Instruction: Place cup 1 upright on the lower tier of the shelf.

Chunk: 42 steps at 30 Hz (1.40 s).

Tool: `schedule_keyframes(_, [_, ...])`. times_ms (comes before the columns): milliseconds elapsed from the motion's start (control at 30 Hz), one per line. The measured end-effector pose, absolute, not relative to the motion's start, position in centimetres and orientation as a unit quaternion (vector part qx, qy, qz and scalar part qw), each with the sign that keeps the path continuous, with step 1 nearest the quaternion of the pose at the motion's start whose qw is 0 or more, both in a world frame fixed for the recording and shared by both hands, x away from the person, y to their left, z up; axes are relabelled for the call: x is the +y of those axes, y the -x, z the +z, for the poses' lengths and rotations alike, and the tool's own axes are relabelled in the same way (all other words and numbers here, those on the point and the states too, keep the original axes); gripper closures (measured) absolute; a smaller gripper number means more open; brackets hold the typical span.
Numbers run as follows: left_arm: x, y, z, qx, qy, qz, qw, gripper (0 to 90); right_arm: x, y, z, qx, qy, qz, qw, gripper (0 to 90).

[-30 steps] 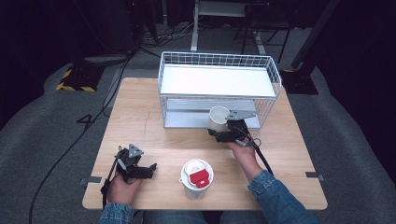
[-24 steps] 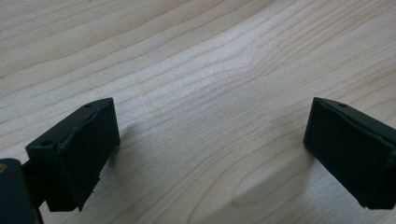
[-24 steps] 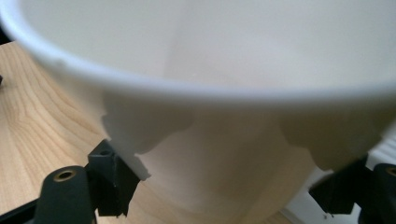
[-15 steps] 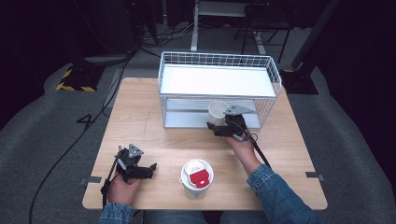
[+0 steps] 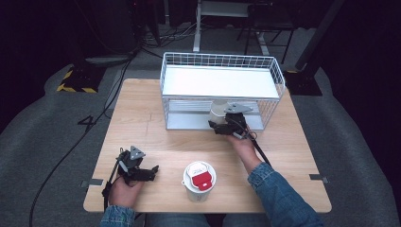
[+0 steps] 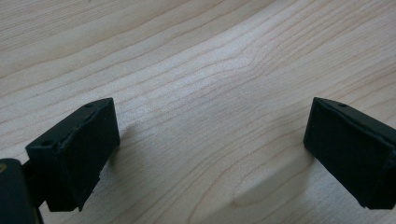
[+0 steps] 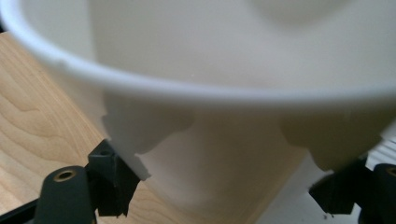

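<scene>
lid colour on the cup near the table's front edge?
White lid with a red patch on top, on a white cup. Clearest in the high view.

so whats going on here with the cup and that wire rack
A person works at a wooden table with a gripper in each hand. The right gripper is shut on a white paper cup and holds it at the open front of the white wire rack, at its lower shelf. The left gripper rests open near the table's front edge. A second cup with a red-and-white lid stands there too.

A lab or studio — dark grey floor (image 5: pixel 42 142) (hazard-taped base (image 5: pixel 75 81)), trailing cables (image 5: pixel 118 71), stand legs (image 5: pixel 198 28).
</scene>
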<state>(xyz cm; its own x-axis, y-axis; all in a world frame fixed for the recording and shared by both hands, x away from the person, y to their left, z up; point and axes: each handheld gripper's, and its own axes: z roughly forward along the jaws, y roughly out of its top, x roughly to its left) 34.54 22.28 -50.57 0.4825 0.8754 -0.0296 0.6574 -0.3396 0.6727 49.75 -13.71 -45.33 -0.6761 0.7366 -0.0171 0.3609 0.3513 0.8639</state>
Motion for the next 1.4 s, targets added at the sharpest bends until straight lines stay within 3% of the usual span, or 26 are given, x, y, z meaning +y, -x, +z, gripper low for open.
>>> schedule_keyframes(1400, [22.3, -34.6, -50.6, 0.480, -0.800, 0.171, 0.318, 4.0, -11.7, -54.1, -47.9, 0.786, -0.385, 0.427, 0.228, 23.2])
